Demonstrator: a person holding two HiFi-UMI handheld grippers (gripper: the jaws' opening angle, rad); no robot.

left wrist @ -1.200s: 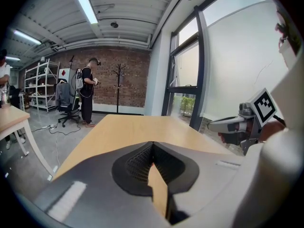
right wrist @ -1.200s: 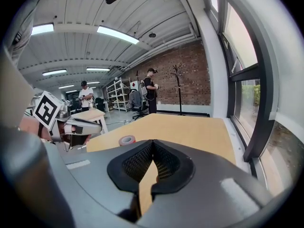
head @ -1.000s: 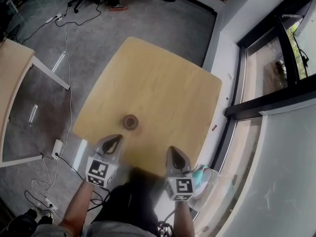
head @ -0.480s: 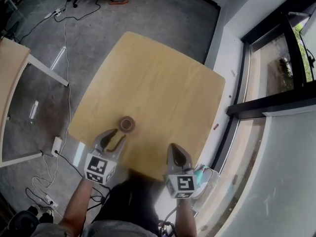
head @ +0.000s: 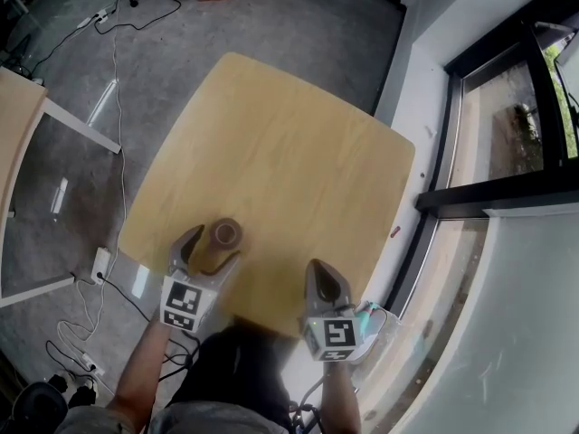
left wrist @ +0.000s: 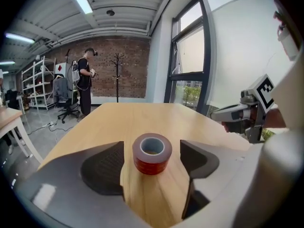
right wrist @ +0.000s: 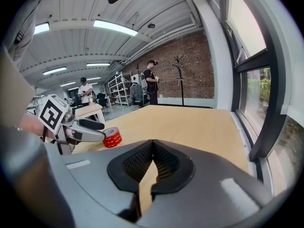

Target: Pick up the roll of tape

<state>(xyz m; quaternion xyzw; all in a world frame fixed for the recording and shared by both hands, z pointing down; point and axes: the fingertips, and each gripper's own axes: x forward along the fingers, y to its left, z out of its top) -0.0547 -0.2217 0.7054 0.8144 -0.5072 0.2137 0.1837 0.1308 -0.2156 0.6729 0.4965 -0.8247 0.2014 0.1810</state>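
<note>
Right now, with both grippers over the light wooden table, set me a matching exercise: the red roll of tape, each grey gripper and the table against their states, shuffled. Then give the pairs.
1. red roll of tape
2. grey left gripper
3. grey right gripper
4. light wooden table

A. jaws together, nothing between them
B. bears the roll
C. lies flat, hole upward
D. jaws apart, one on either side of the roll

Pairs: 1-C, 2-D, 3-A, 4-B.
The left gripper's jaws are opening; its pads do not touch the roll.
</note>
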